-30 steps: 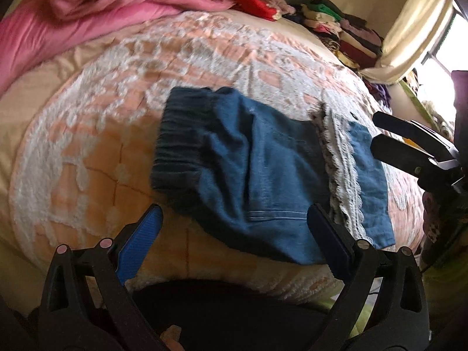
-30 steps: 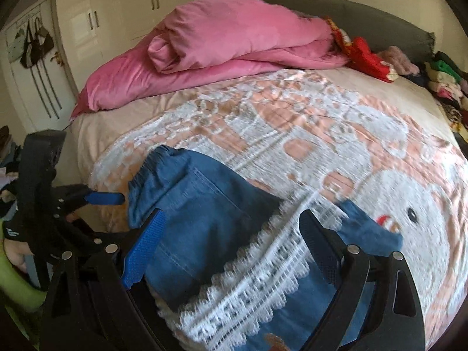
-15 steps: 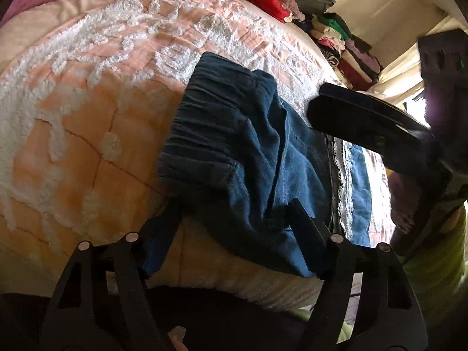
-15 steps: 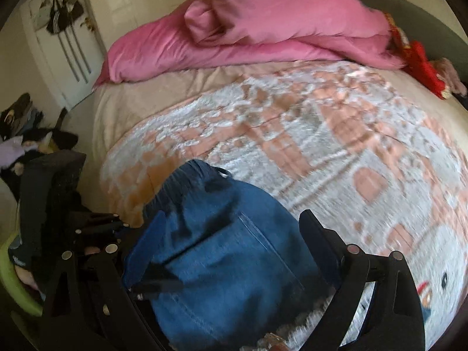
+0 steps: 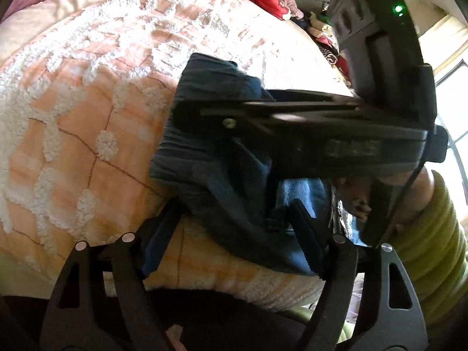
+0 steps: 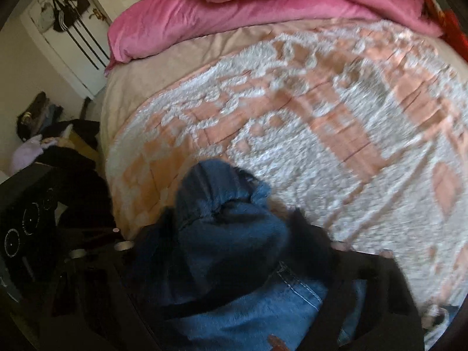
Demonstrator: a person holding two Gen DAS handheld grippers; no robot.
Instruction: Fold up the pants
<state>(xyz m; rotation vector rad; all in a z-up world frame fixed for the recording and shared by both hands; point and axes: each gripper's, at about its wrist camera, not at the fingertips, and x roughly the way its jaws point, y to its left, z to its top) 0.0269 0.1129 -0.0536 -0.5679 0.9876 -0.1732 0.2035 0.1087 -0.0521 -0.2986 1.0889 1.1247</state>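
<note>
The pants (image 5: 222,175), blue denim folded into a thick bundle, lie near the edge of the bed (image 5: 87,152) on a peach and white fluffy blanket (image 6: 336,134), low and centre in both views. The left gripper (image 5: 234,239) sits at the bundle's near edge, its jaws fairly wide with the denim fold between them; I cannot tell whether the pads press on it. The right gripper (image 6: 225,245) comes in from the right of the left view and lies across the top of the pants; its jaws have just been closing, with bunched waistband cloth between them, blurred. A pink quilt (image 6: 263,8) is heaped at the top of the right view, and a green sleeve (image 5: 433,228) shows at the lower right of the left view
</note>
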